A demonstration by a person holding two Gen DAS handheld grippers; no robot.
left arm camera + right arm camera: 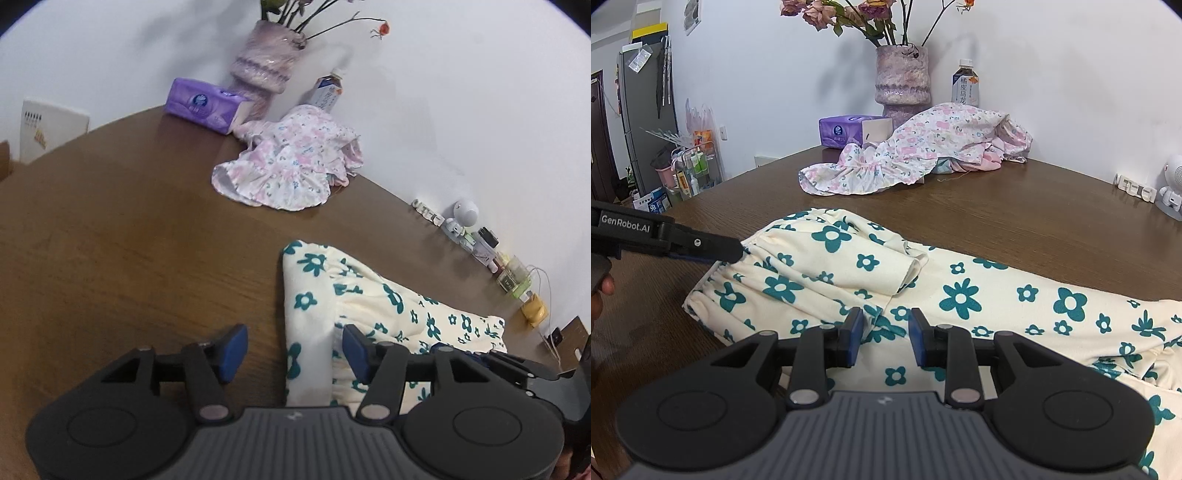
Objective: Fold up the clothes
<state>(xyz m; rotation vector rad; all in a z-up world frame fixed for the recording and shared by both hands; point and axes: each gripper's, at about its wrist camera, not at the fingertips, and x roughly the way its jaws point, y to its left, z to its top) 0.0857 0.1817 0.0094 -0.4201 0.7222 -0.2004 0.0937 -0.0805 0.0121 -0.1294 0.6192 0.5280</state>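
Your right gripper (pixel 885 338) hovers part open over the cream floral garment (pixel 960 295) on the table (pixel 997 218), gripping nothing. Left gripper (pixel 291 350) stands released at its folded waistband. Mid-fold, I'd judge; next, pinch an edge and carry it over

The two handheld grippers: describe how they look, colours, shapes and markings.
Both are alike: the left gripper and the right gripper have black linkage arms with silver pivot pins, flat blue pads, and a ribbed grey body flanked by round black housings. The left one's side reads "GenRobot.AI" in white. No cables or sleeves show.
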